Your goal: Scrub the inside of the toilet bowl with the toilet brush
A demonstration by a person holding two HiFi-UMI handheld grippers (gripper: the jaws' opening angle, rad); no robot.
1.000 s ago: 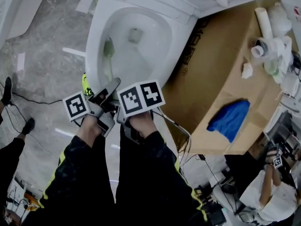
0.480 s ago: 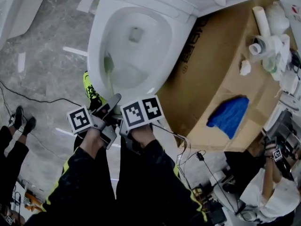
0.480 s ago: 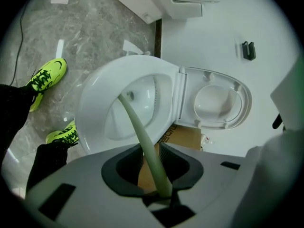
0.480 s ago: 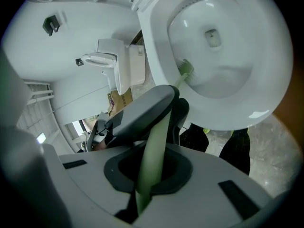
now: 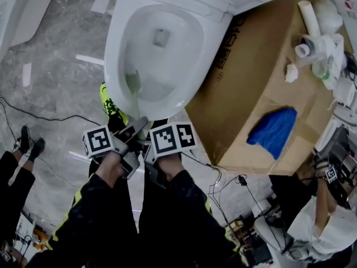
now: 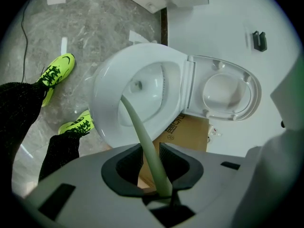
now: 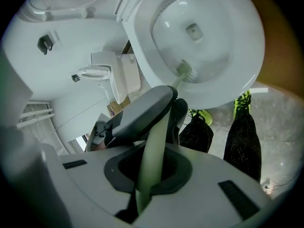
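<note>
Left hand-held gripper (image 6: 151, 161) & right hand-held gripper (image 7: 153, 169) both pinch the toilet brush (image 5: 133, 83) handle, prob. for firmer scrubbing. Brush head sits inside the toilet bowl (image 5: 114, 49), on its near wall.

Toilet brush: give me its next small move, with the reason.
Probably sweep the head of the toilet brush across the toilet bowl toward the drain opening. The left gripper and right gripper are both shut on its pale green handle, and its head sits on the near wall, so most of the inside lies beyond it.
</note>
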